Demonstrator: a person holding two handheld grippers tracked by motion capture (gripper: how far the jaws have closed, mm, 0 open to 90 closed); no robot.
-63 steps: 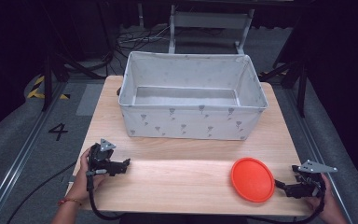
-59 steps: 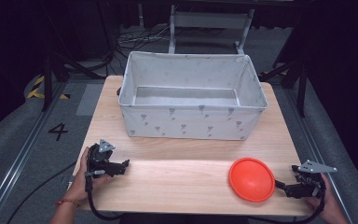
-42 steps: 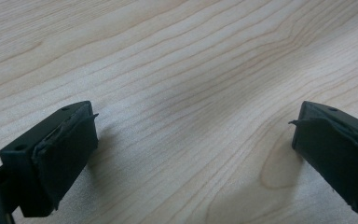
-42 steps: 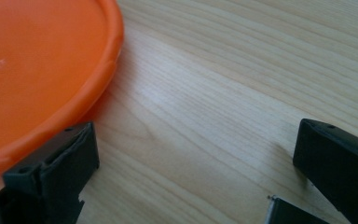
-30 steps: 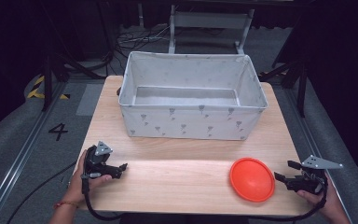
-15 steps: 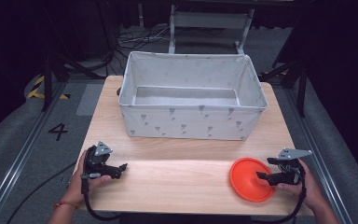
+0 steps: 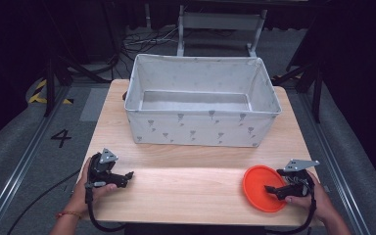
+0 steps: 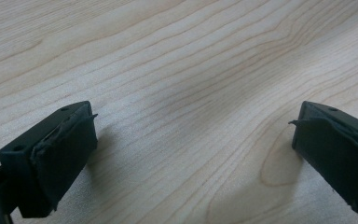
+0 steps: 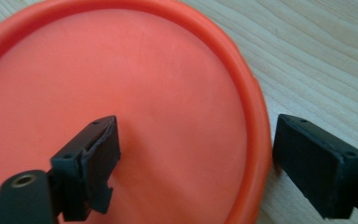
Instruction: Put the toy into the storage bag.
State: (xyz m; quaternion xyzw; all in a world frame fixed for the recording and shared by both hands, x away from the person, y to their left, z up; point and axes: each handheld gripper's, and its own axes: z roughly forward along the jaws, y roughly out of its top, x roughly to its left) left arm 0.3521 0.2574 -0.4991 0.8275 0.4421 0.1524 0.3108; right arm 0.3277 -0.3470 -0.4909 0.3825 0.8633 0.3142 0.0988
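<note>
An orange disc (image 7: 256, 180) lies flat on the wooden table (image 7: 186, 193) at the front right. My right gripper (image 7: 270, 189) reaches over the disc's right side from the table's edge. In the right gripper view, one jaw hovers above the disc (image 9: 144, 79) and the other stands outside its raised rim, above the wood. The right gripper (image 9: 196, 149) is open; its jaws have just been opening a little, with the rim between them and unpressed. My left gripper (image 7: 129, 175) rests at the front left, open over bare wood (image 8: 193, 140).
A large grey fabric bin (image 7: 200, 128) with an empty floor stands across the back half of the table. Bare wood stretches between the two grippers along the front. Dark floor, rails and cables surround the table.
The right hand has moved left from beside the table's right edge, and its jaws now straddle the disc's rim. The disc and the left gripper have stayed put.
</note>
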